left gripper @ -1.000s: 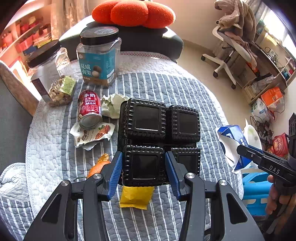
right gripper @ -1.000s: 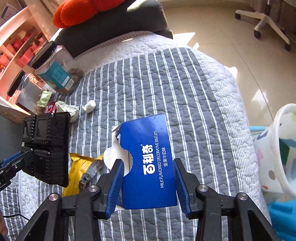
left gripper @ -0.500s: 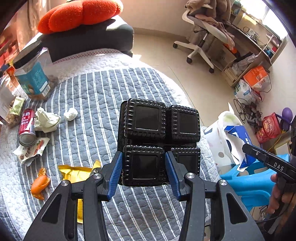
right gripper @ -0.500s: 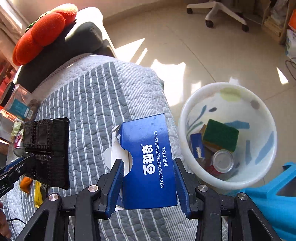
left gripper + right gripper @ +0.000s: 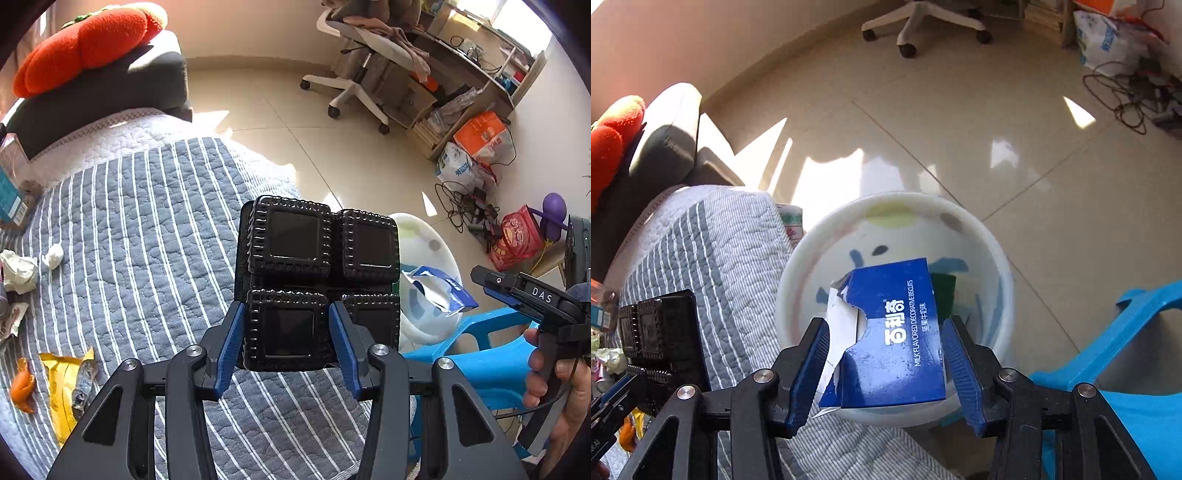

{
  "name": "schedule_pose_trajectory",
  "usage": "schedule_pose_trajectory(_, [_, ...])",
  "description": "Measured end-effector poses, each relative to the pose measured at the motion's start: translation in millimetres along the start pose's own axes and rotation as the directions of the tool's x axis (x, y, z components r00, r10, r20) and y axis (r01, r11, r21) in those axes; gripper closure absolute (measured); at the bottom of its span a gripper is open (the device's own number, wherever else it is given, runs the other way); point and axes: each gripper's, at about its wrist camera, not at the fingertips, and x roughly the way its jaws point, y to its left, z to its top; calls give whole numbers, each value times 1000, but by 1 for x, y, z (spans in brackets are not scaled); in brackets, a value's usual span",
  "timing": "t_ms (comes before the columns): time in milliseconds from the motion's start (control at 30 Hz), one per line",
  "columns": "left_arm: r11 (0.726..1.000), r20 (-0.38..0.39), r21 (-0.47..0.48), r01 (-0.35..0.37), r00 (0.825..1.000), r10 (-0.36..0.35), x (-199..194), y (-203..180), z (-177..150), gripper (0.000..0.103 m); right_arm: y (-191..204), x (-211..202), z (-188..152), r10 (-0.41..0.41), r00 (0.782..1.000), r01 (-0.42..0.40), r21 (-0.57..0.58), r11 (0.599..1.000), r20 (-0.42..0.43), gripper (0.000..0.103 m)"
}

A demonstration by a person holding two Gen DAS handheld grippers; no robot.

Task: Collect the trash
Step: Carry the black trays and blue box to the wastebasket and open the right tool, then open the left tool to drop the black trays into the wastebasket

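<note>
A second ago my right gripper (image 5: 886, 365) held the blue box (image 5: 890, 339) over the striped cover (image 5: 713, 266); now it hangs over the white bin (image 5: 812, 251) at frame centre and its jaws are opening, so the box is slipping loose into it. I see a green sponge (image 5: 943, 295) already inside. My left gripper (image 5: 286, 332) stays clamped on the black tray (image 5: 317, 254), next for the bin.

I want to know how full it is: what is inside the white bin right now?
In the white bin, only a dark green item shows beside the blue biscuit box, which sits between the right gripper's opening jaws and covers the bottom.
</note>
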Motion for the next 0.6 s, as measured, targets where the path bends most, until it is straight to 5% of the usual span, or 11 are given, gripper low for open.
schedule_pose_trajectory(600, [977, -3, 171, 129, 991, -131, 65, -119, 14, 53, -68, -64, -27, -127, 990, 126, 26, 992, 56, 41])
